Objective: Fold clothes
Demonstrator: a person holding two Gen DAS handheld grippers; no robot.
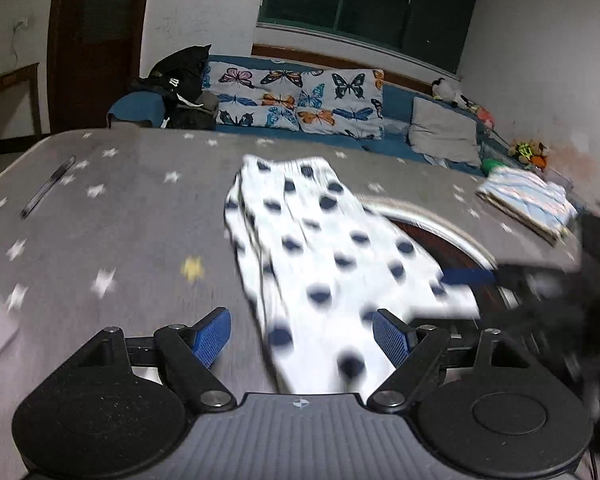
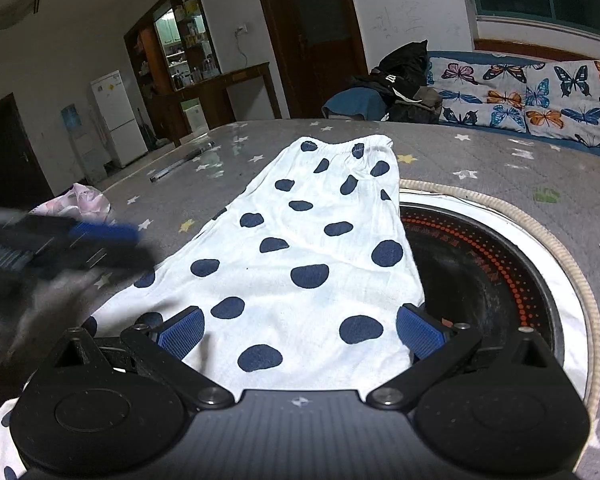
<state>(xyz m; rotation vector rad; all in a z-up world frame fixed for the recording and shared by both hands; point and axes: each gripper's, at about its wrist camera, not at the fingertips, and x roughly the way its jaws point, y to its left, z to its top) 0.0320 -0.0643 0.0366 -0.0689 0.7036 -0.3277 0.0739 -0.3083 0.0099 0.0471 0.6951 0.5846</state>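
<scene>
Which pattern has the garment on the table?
White garment with dark navy dots, clearest in right wrist view.

The left gripper (image 1: pixel 302 336) sits at the bottom centre of its own view, jaws spread wide, the blue pads (image 1: pixel 212 336) well apart at lower left and lower right. It also appears as a dark blur at the left edge of the right wrist view, one blue pad pointing toward frame centre. The right gripper (image 2: pixel 300 332) likewise fills the bottom of its own view with jaws wide apart. In the left wrist view it shows blurred at the right edge.
</scene>
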